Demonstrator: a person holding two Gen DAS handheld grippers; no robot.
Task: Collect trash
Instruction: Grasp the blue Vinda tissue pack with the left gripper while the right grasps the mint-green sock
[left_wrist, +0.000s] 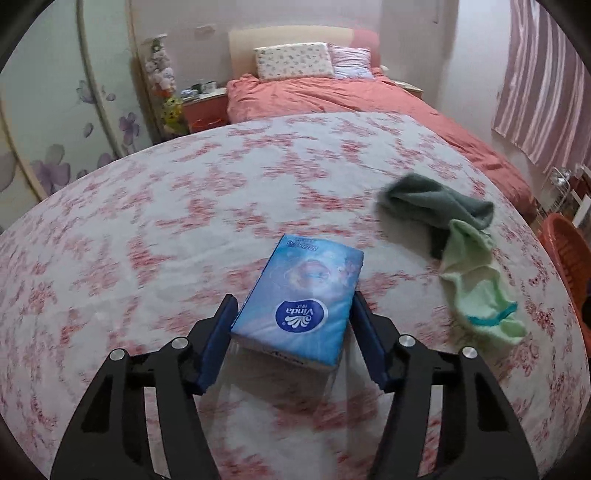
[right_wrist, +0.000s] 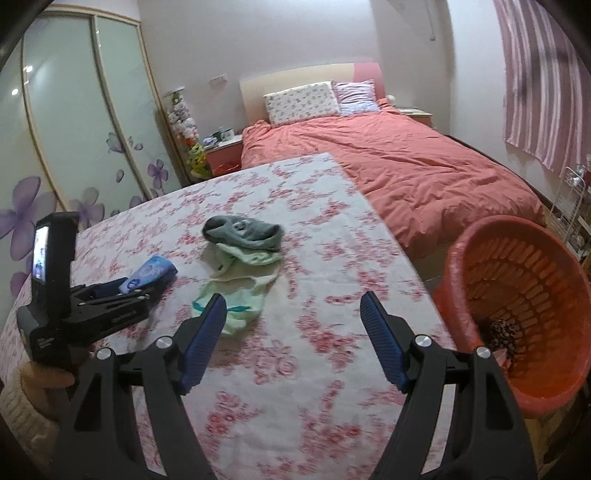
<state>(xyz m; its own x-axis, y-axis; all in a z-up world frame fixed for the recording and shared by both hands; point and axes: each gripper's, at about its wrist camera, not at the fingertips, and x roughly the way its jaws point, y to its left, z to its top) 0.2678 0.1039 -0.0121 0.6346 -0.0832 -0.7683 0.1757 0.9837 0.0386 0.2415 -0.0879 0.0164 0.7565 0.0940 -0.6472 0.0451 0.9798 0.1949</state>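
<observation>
Your left gripper grasps the tissue pack, lifted just off the table. Your right gripper hangs released. Pickup looks done; next, carry the pack to the basket at three o'clock, past the socks.

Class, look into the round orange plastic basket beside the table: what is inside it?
In the round orange plastic basket, a dark speckled clump lies at the bottom with a pinkish scrap beside it. The near rim hides the rest of the floor.

Socks right of tissue pack
</observation>
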